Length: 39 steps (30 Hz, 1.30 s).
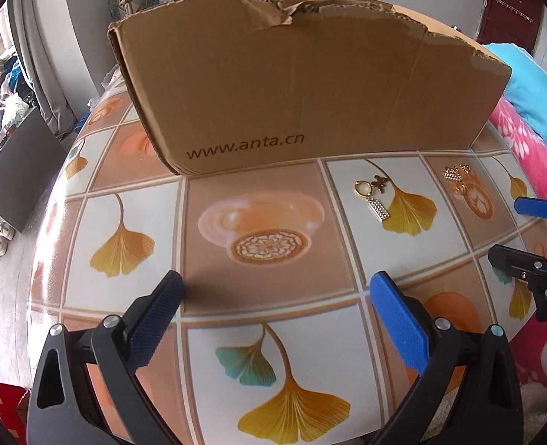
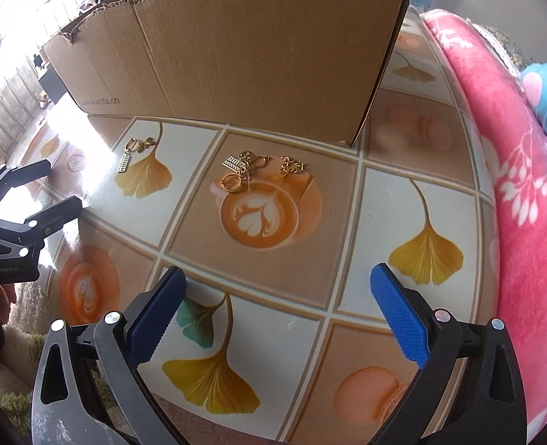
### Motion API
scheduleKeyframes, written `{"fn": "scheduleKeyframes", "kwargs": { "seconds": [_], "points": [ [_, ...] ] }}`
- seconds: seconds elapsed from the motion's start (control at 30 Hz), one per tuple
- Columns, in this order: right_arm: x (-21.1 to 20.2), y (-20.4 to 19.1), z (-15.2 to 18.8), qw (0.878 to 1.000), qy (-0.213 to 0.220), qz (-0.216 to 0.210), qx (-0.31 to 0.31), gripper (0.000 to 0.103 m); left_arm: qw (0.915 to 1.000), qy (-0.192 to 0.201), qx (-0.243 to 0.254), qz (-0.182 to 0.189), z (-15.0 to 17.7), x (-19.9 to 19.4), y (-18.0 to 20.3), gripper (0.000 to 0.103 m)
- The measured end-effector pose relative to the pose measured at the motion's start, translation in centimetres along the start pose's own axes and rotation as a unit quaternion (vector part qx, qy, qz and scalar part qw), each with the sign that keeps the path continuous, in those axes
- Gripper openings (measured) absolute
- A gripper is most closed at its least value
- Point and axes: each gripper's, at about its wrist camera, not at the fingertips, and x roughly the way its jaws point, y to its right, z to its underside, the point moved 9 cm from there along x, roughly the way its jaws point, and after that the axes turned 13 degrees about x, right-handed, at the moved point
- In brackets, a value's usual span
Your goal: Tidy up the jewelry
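Gold jewelry lies on the patterned tablecloth (image 2: 347,222) in front of a cardboard box (image 1: 303,85) (image 2: 236,55). One earring with a ring, a flower and a studded bar (image 1: 371,194) (image 2: 134,154) lies apart on the left. A tangled gold cluster (image 1: 458,178) (image 2: 243,170) sits on the latte-print tile, with a small chain piece (image 2: 292,165) just right of it. My left gripper (image 1: 277,285) (image 2: 56,189) is open and holds nothing, near the table's front edge. My right gripper (image 2: 277,278) (image 1: 521,233) is also open and holds nothing, short of the cluster.
The box's torn front wall stands upright behind the jewelry and hides its inside. A pink floral blanket (image 2: 525,193) and a blue cushion (image 1: 525,85) border the table on the right. A shaggy rug (image 2: 17,371) lies below the front edge.
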Motion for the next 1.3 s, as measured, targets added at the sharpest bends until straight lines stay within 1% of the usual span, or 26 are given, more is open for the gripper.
{"fn": "scheduleKeyframes", "kwargs": {
  "seconds": [0.13,0.23,0.3,0.4,0.47,0.57,0.63,0.67,0.73,0.83,0.87,0.9,0.97,1.0,1.07,1.17,1.27,1.3],
  "points": [
    [-0.5,0.7,0.3,1.0,0.01,-0.008,-0.015,0.095,0.9999,0.01,0.002,-0.002,0.0,-0.2,0.0,0.099],
    [-1.0,0.8,0.3,1.0,0.006,-0.001,0.003,0.095,0.9999,0.013,0.005,-0.001,0.0,-0.3,0.0,0.099],
    [-2.1,0.5,-0.3,0.999,0.029,-0.022,0.022,0.095,0.9999,0.013,0.008,0.002,0.0,-0.3,0.1,0.099],
    [-3.6,-0.5,-1.1,0.997,0.059,-0.044,0.026,0.093,0.9997,0.017,0.018,0.008,-0.1,-0.3,0.1,0.099],
    [-4.0,-1.3,-1.5,0.996,0.067,-0.059,0.027,0.088,0.9994,0.023,0.024,0.012,-0.2,-0.3,0.2,0.099],
    [-3.8,-2.1,-1.8,0.995,0.065,-0.072,0.035,0.077,0.9991,0.025,0.029,0.016,-0.4,-0.2,-0.1,0.099],
    [-3.7,-2.4,-2.0,0.994,0.063,-0.077,0.04,0.072,0.9988,0.029,0.032,0.025,-0.5,-0.3,0.1,0.099],
    [-3.8,-2.6,-2.2,0.994,0.063,-0.078,0.042,0.069,0.9982,0.037,0.032,0.035,-0.7,-0.5,0.2,0.098],
    [-3.3,-2.7,-2.6,0.993,0.065,-0.081,0.047,0.068,0.9959,0.068,0.034,0.049,-1.6,-1.4,0.4,0.097],
    [-2.9,-2.7,-3.0,0.993,0.064,-0.082,0.053,0.059,0.9907,0.106,0.053,0.067,-3.2,-2.4,1.4,0.089],
    [-2.7,-2.7,-3.0,0.993,0.062,-0.081,0.056,0.056,0.9894,0.11,0.061,0.072,-3.6,-2.5,1.9,0.085],
    [-2.5,-2.7,-3.0,0.993,0.059,-0.081,0.059,0.054,0.9885,0.112,0.068,0.076,-4.0,-2.4,2.3,0.082],
    [-2.3,-2.6,-2.9,0.993,0.056,-0.081,0.062,0.048,0.9874,0.112,0.077,0.082,-4.6,-2.1,2.8,0.071],
    [-2.1,-2.4,-2.9,0.993,0.054,-0.078,0.065,0.046,0.9869,0.11,0.08,0.087,-4.9,-1.9,3.0,0.068],
    [-1.9,-2.2,-3.0,0.994,0.051,-0.074,0.067,0.039,0.9864,0.107,0.08,0.096,-5.4,-1.4,3.4,0.06],
    [-1.6,-2.1,-3.0,0.994,0.048,-0.073,0.068,0.033,0.9866,0.099,0.078,0.104,-5.7,-0.8,3.5,0.052],
    [-1.4,-2.1,-3.3,0.994,0.05,-0.069,0.062,0.032,0.987,0.095,0.075,0.106,-5.9,-0.5,3.6,0.046],
    [-1.3,-2.1,-3.4,0.995,0.051,-0.067,0.06,0.031,0.9872,0.094,0.074,0.105,-5.9,-0.5,3.6,0.045]
  ]
}}
